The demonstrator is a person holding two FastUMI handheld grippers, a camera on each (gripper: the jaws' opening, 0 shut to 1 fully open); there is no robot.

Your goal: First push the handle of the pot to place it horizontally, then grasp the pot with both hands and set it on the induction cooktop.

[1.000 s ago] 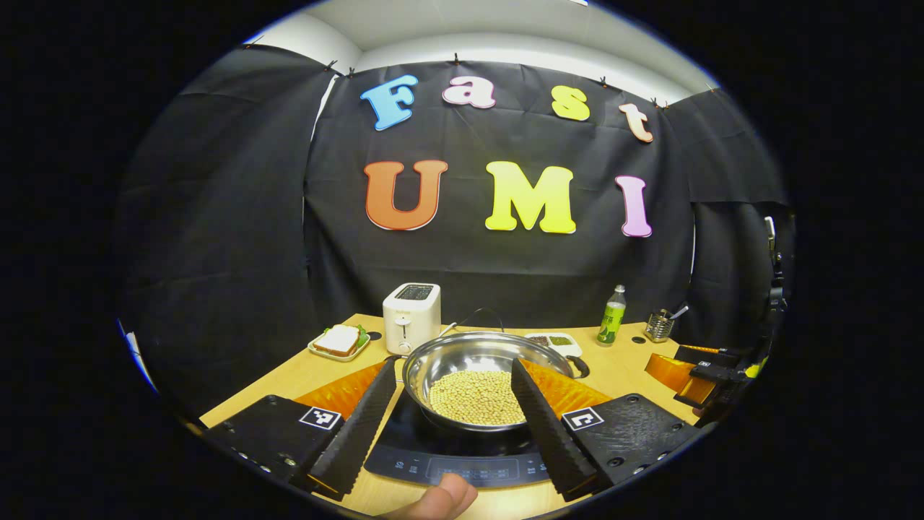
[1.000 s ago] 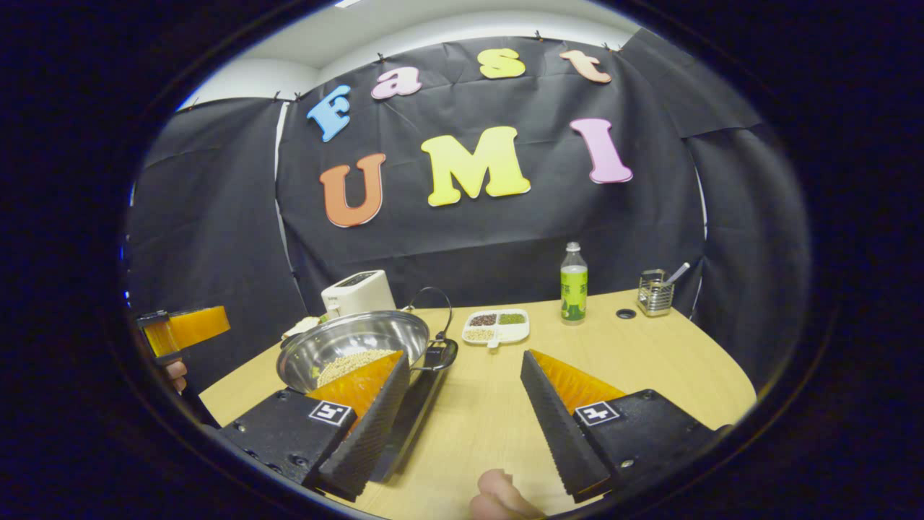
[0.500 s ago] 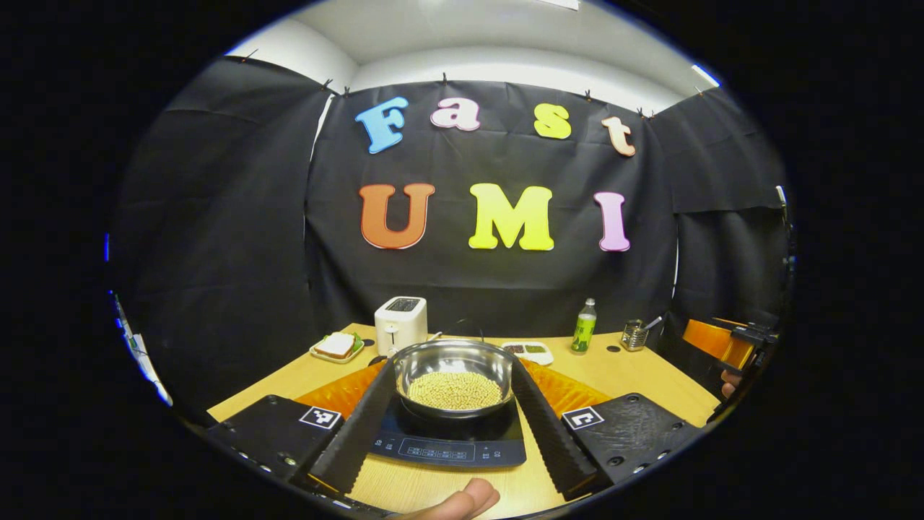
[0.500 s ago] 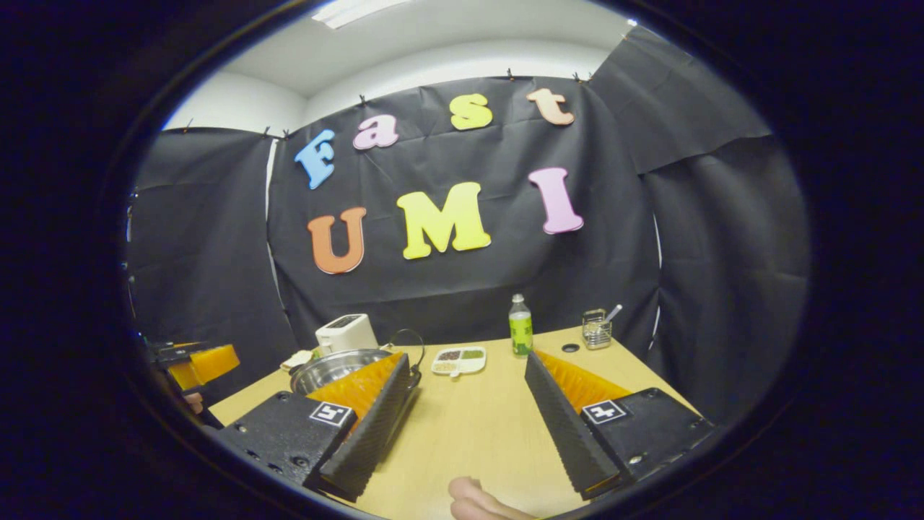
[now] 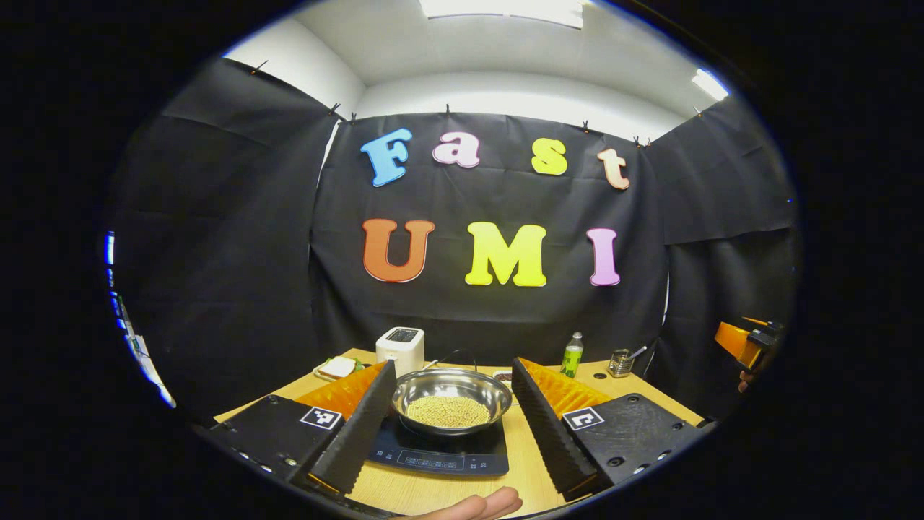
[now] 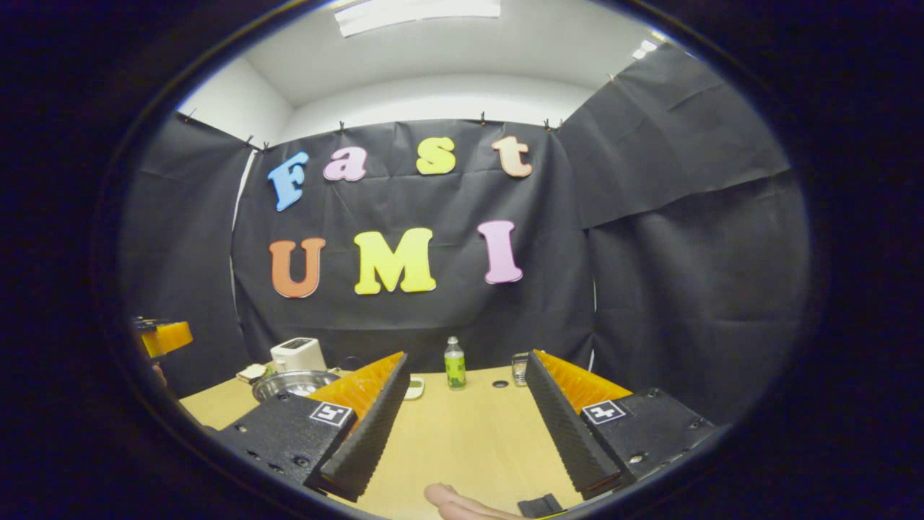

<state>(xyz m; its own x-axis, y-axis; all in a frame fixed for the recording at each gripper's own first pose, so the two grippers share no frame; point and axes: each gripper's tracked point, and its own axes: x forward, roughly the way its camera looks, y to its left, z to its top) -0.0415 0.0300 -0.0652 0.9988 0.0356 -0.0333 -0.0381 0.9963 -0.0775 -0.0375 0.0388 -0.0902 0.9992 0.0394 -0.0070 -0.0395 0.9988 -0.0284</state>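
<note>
A steel pot [image 5: 451, 399] holding pale beans sits on the black induction cooktop [image 5: 437, 453] in the left gripper view. My left gripper [image 5: 451, 422] stands open, well back from the pot, with nothing between its fingers. In the right gripper view the pot [image 6: 292, 383] shows at the left, partly hidden behind my left-hand finger. My right gripper [image 6: 465, 419] is open over bare table, well to the right of the pot. The other gripper [image 6: 160, 336] shows at the far left edge there, and the right one [image 5: 743, 341] at the far right of the left gripper view.
A white toaster [image 5: 401, 348] and a plate with a sandwich [image 5: 338, 368] stand behind the pot. A green bottle [image 6: 454, 363], a wire utensil holder [image 6: 520, 367] and a small divided dish [image 6: 415, 388] sit at the back of the wooden table [image 6: 462, 440].
Both grippers have pulled back and up from the pot, which stays on the cooktop and looks smaller now. Both views have tilted up toward the ceiling.
</note>
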